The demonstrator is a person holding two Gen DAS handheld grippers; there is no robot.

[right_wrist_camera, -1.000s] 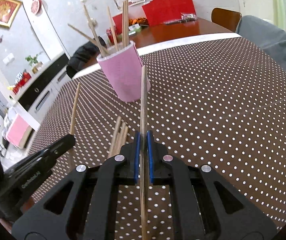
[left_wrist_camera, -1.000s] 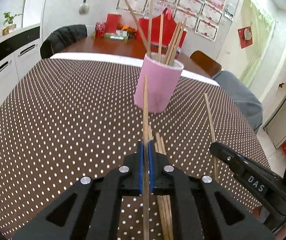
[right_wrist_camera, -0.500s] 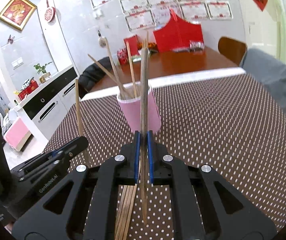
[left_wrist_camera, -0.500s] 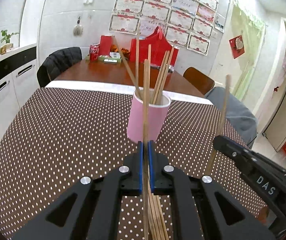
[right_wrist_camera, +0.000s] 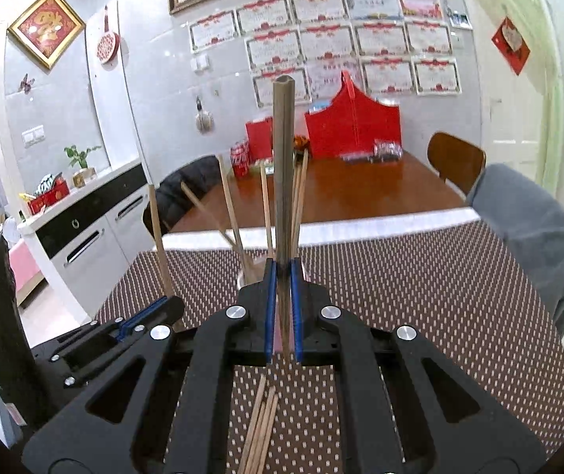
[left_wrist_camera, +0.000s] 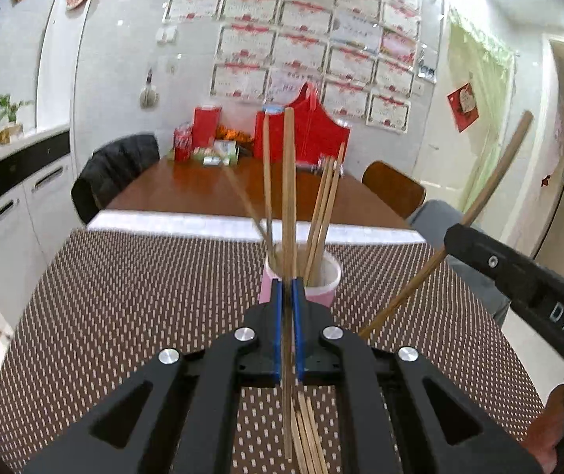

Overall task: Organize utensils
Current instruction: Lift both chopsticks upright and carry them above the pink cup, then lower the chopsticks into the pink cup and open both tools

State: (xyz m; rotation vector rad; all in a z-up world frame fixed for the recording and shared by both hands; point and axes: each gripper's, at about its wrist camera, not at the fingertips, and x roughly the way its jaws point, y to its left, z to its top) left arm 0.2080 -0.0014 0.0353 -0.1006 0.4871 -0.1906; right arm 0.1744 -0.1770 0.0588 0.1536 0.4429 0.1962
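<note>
My left gripper (left_wrist_camera: 289,288) is shut on a wooden chopstick (left_wrist_camera: 289,181) that stands nearly upright, in front of a pink cup (left_wrist_camera: 323,290) holding several chopsticks (left_wrist_camera: 323,205). My right gripper (right_wrist_camera: 283,272) is shut on another chopstick (right_wrist_camera: 283,158), also raised upright; the cup (right_wrist_camera: 248,272) is mostly hidden behind its jaws. The right gripper shows at the right of the left wrist view (left_wrist_camera: 519,272) with its chopstick (left_wrist_camera: 491,185) tilted. The left gripper (right_wrist_camera: 124,330) shows low left in the right wrist view. Several loose chopsticks (left_wrist_camera: 307,438) lie on the table under both grippers (right_wrist_camera: 260,422).
The table has a brown dotted cloth (left_wrist_camera: 132,308). Beyond it stands a wooden table (left_wrist_camera: 203,189) with red boxes and chairs. White cabinets (left_wrist_camera: 5,213) line the left. A grey-covered chair (right_wrist_camera: 527,229) is at the right edge.
Both grippers have lifted and tilted up with their chopsticks, from pointing down at the table to nearly level, so the chopsticks now stand higher against the wall and the cup sits lower.
</note>
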